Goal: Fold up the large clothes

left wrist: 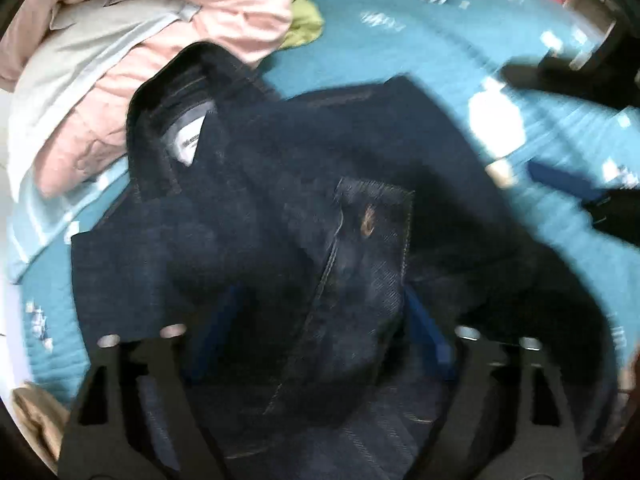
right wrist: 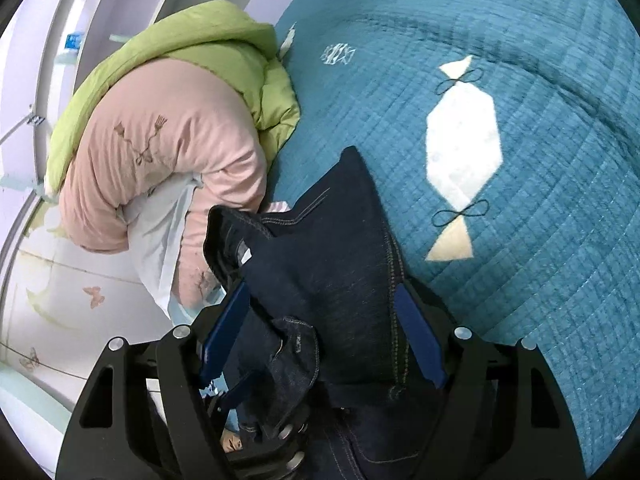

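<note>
Denim jeans (right wrist: 320, 264) — waistband left, R tongs (right wrist: 320, 336) clamped.

Left wrist view, motion-blurred. Dark denim garment (left wrist: 304, 216) lies bunched on the teal quilted bedcover (left wrist: 400, 48), collar and white neck label (left wrist: 188, 136) toward upper left. Left gripper (left wrist: 320, 320) has denim between its blue pads (left wrist: 430, 332); grip looks closed on the cloth. Pink duvet (left wrist: 160, 20) piled behind, green fabric (left wrist: 306, 20) beside it.
</note>
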Motion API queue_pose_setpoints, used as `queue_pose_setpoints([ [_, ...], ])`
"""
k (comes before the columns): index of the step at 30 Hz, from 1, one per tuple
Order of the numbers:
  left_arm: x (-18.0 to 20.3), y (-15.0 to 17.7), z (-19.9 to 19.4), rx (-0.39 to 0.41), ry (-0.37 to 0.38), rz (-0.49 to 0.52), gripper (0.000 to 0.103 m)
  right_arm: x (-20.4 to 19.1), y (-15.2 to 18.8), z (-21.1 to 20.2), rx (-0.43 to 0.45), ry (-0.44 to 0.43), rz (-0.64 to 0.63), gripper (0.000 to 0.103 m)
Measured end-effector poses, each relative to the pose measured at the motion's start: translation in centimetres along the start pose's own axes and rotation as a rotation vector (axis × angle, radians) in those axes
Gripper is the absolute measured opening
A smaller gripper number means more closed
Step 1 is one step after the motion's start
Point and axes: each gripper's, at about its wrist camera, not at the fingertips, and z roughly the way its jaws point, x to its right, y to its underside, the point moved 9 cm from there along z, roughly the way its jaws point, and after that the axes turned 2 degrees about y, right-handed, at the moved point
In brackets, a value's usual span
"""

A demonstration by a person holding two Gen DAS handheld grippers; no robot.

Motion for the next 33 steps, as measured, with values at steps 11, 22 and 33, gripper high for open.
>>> queue_pose_setpoints([
  [11,-11.5,0.6,-5.9,0.207,0.373,-0.496,0.028,-0.3,0.5,1.3,-0.031,0.050,-0.065,0.072],
  [22,-26.8,10.1,-3.3,0.137,0.241,-0.901,0.040,-0.7,-1.4,2.5,0.012,0.190,-0.226,0.072],
  [33,-28.6,5.4,2.7,0.071,0.281,-0.858,0.080,-0.1,-5.3,9.1,-0.118,0.251,-0.365,0.072],
])
